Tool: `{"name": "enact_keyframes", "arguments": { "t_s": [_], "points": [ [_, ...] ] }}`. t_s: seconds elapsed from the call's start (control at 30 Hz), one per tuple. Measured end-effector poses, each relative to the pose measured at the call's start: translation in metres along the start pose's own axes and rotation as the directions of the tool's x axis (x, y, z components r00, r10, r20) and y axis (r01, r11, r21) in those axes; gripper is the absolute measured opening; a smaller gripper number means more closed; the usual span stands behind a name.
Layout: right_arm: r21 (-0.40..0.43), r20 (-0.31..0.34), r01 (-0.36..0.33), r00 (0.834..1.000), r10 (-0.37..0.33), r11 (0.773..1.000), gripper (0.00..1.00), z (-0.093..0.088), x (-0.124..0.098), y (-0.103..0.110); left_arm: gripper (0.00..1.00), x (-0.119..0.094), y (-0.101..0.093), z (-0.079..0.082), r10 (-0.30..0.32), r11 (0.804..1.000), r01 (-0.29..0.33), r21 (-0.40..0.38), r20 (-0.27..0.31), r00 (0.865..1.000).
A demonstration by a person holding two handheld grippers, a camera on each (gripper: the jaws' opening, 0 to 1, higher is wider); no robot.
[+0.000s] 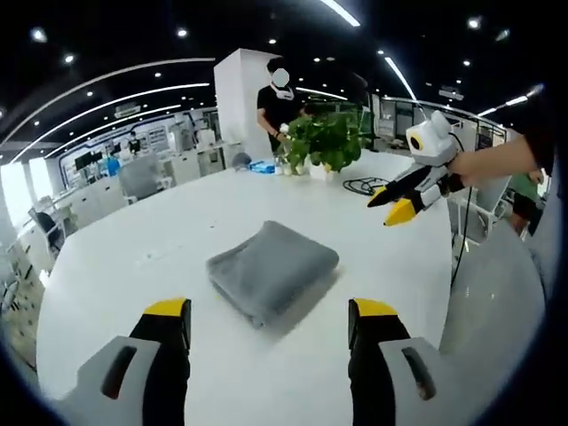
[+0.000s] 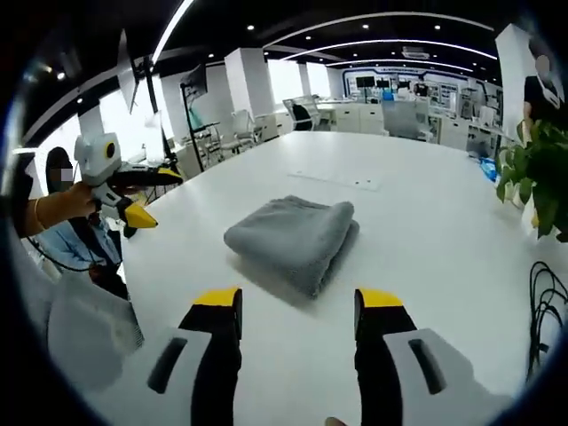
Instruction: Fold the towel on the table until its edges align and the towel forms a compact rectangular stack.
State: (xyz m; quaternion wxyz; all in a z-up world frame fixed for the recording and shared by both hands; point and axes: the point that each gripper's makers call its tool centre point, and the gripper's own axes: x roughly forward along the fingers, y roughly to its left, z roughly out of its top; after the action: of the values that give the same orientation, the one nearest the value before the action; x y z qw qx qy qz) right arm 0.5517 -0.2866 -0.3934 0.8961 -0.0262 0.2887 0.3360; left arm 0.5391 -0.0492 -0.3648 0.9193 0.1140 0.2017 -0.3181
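Observation:
A grey towel [image 1: 272, 271] lies folded into a thick, compact rectangle in the middle of the white table [image 1: 160, 240]. My left gripper [image 1: 271, 311] hovers just short of it, jaws wide apart with nothing between them. Above the table to the towel's far right, a hand holds my right gripper [image 1: 389, 206] with its yellow tips apart. In the right gripper view the same towel [image 2: 293, 235] sits ahead of my open right gripper [image 2: 297, 302], and the left gripper [image 2: 160, 197] floats beyond the table's left edge, also open.
A potted plant [image 1: 328, 142] and a black cable coil [image 1: 359, 185] sit at the table's far end, with a blue item [image 1: 262, 166] beside them. A person [image 1: 280, 102] stands behind the plant. The cable [image 2: 546, 302] lies near the right edge.

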Motion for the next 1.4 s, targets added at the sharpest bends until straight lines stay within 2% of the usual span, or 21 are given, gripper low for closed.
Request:
{"name": "enact_keyframes", "arguments": {
  "t_s": [0.13,0.27,0.37,0.63,0.73,0.87,0.97,1.1,1.4],
  "points": [
    [0.015,0.01,-0.006,1.0,0.006,1.0,0.61,-0.008,-0.015,0.017,0.86,-0.013,-0.006,-0.001,0.028,0.998,-0.026,-0.053,0.037,0.999],
    [0.032,0.005,0.0,1.0,0.0,0.999,0.64,-0.024,-0.027,0.026,0.9,-0.023,-0.016,-0.006,0.047,0.993,-0.039,-0.113,0.068,0.997],
    [0.062,0.015,0.002,1.0,-0.003,0.998,0.66,-0.029,-0.036,0.029,0.91,-0.029,-0.026,-0.01,0.051,0.991,-0.041,-0.129,0.074,0.996],
    [0.099,0.038,0.016,0.999,-0.02,0.995,0.67,-0.04,-0.056,0.038,0.93,-0.042,-0.032,-0.013,0.06,0.987,-0.044,-0.154,0.097,0.994],
    [0.11,0.036,0.02,0.999,-0.024,0.994,0.67,-0.045,-0.059,0.04,0.93,-0.044,-0.031,-0.014,0.062,0.986,-0.046,-0.161,0.099,0.993],
    [0.119,0.033,0.016,0.999,-0.02,0.993,0.66,-0.049,-0.061,0.045,0.93,-0.047,-0.041,-0.013,0.062,0.985,-0.044,-0.167,0.104,0.993],
    [0.13,0.038,0.011,0.999,-0.016,0.992,0.66,-0.05,-0.062,0.05,0.92,-0.044,-0.046,-0.022,0.049,0.983,-0.033,-0.179,0.083,0.995],
    [0.142,0.039,0.009,0.999,-0.015,0.99,0.66,-0.054,-0.064,0.055,0.92,-0.045,-0.056,-0.024,0.031,0.984,-0.018,-0.179,0.071,0.997],
    [0.161,0.02,0.006,1.0,-0.009,0.987,0.65,-0.066,-0.067,0.062,0.92,-0.049,-0.055,-0.027,0.03,0.981,-0.015,-0.193,0.073,0.997]
  ]
}}
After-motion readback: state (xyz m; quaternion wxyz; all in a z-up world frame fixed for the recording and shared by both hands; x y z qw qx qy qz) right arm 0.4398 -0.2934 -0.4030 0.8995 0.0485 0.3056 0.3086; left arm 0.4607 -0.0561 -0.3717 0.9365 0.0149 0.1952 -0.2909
